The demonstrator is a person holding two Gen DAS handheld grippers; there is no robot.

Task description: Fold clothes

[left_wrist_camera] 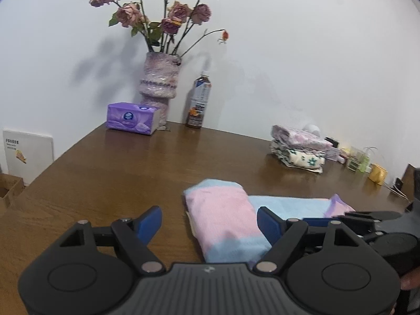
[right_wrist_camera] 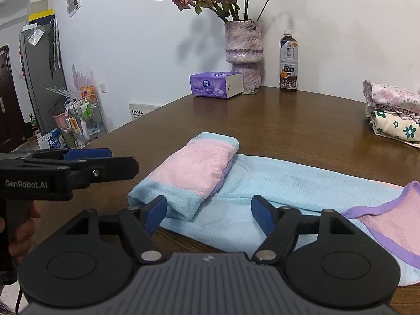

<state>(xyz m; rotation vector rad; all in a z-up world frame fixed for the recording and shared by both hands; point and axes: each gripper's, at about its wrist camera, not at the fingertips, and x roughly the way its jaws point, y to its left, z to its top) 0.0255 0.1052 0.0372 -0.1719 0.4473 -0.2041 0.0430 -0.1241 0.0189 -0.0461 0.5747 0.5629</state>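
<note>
A pink and light blue mesh garment with purple trim [right_wrist_camera: 288,183] lies on the brown wooden table [right_wrist_camera: 302,120]. Its left end is folded over into a thick pink-and-blue bundle [right_wrist_camera: 194,168]. My right gripper [right_wrist_camera: 210,211] hovers open over the near edge, its left fingertip by the bundle's corner, with no cloth pinched. In the left wrist view the bundle [left_wrist_camera: 223,223] lies between and beyond the wide-apart blue pads of my left gripper [left_wrist_camera: 210,223], which is open. That left gripper [right_wrist_camera: 105,161] also shows side-on left of the bundle. The right gripper [left_wrist_camera: 341,218] reaches in from the right.
A stack of folded floral clothes [right_wrist_camera: 391,113] sits at the table's right. Against the wall stand a vase of dried roses [right_wrist_camera: 244,52], a purple tissue box [right_wrist_camera: 215,84] and a tea bottle [right_wrist_camera: 288,60]. Small items [left_wrist_camera: 367,162] crowd the far right corner.
</note>
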